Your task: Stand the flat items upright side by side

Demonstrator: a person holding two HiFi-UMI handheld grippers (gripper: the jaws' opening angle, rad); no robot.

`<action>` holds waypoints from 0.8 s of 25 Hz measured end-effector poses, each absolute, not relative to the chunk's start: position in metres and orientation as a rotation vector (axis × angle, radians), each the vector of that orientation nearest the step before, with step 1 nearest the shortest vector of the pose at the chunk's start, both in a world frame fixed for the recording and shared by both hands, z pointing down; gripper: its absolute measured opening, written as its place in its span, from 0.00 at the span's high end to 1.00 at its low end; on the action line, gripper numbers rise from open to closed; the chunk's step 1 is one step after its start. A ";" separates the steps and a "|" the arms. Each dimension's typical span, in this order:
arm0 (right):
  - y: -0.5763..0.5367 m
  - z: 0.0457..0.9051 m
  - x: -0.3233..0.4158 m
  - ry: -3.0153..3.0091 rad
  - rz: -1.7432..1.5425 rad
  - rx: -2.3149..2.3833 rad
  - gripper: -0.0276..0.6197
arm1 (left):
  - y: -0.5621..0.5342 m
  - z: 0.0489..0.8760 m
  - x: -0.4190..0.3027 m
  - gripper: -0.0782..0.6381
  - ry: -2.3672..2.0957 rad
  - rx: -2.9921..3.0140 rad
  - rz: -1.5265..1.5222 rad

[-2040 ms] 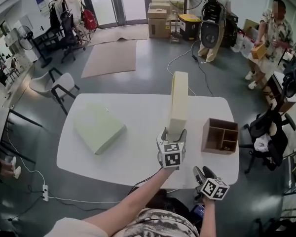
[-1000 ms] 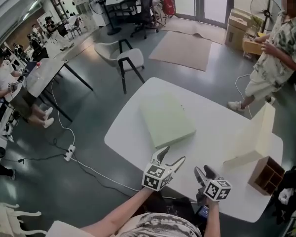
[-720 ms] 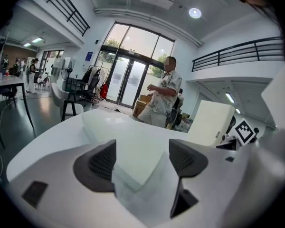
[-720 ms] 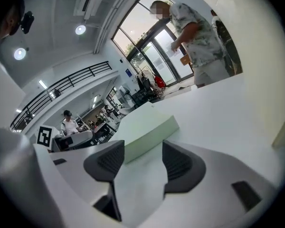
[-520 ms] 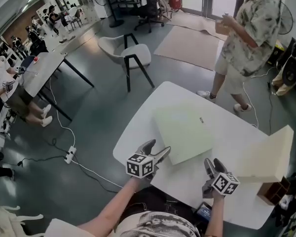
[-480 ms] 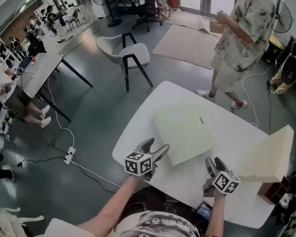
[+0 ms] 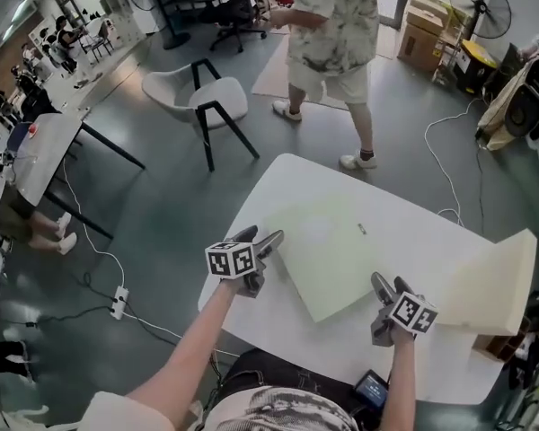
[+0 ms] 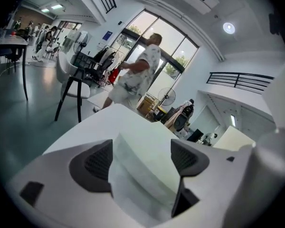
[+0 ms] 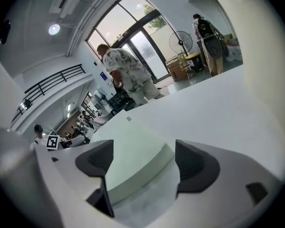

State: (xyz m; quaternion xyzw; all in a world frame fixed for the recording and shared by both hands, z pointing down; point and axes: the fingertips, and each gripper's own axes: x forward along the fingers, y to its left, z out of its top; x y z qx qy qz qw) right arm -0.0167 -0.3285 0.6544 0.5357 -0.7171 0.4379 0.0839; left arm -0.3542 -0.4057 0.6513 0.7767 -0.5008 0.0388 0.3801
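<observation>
Shirt (image 7: 283,411): pale, dense dark squiggle print. Beyond shirt, left gripper (image 7: 261,237) and right gripper (image 7: 388,285): white cube (image 7: 231,260) with black square markers, grey jaws, dark ribbed pads (image 8: 99,161). Right jaws opening, corner of pale green slab (image 7: 332,254) between.

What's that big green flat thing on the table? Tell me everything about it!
It is a pale green pad, thick and soft-looking like foam, with square corners and a tiny dark tag on top. It lies flat on the white table, not yet stood up. One corner sits between the parted jaws of the left gripper, another between those of the right gripper, which are opening. Neither pinches it.
</observation>
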 end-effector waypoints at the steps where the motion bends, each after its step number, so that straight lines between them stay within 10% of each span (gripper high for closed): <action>1: -0.331 0.659 -0.020 -2.122 1.325 1.589 0.33 | -0.413 0.657 -0.354 0.36 -1.237 1.990 0.114; 20: -0.338 0.687 -0.033 -2.016 1.344 1.493 0.32 | -0.436 0.650 -0.339 0.35 -1.071 2.123 0.141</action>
